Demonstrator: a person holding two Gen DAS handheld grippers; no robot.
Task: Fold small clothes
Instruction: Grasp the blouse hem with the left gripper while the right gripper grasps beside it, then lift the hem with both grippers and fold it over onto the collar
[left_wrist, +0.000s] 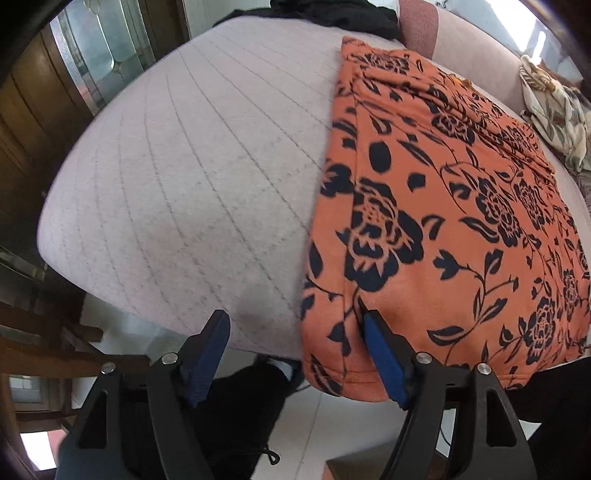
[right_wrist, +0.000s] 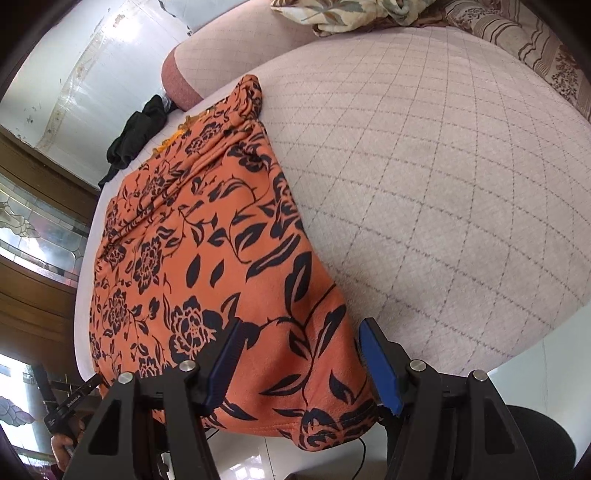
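Note:
An orange garment with a black flower print (left_wrist: 436, 206) lies flat on the pale quilted bed (left_wrist: 192, 177), its near hem hanging over the front edge. My left gripper (left_wrist: 295, 325) is open at the garment's near left corner, its right finger against the cloth and its left finger over bare quilt. In the right wrist view the same garment (right_wrist: 207, 258) fills the left half. My right gripper (right_wrist: 301, 332) is open and straddles the garment's near right corner at the bed edge (right_wrist: 443, 221).
A black garment (right_wrist: 136, 133) lies bunched at the far end of the bed, also showing in the left wrist view (left_wrist: 332, 14). A floral cloth (left_wrist: 554, 118) and patterned pillows (right_wrist: 535, 55) sit at the back. White tiled floor (left_wrist: 332, 424) lies below the edge.

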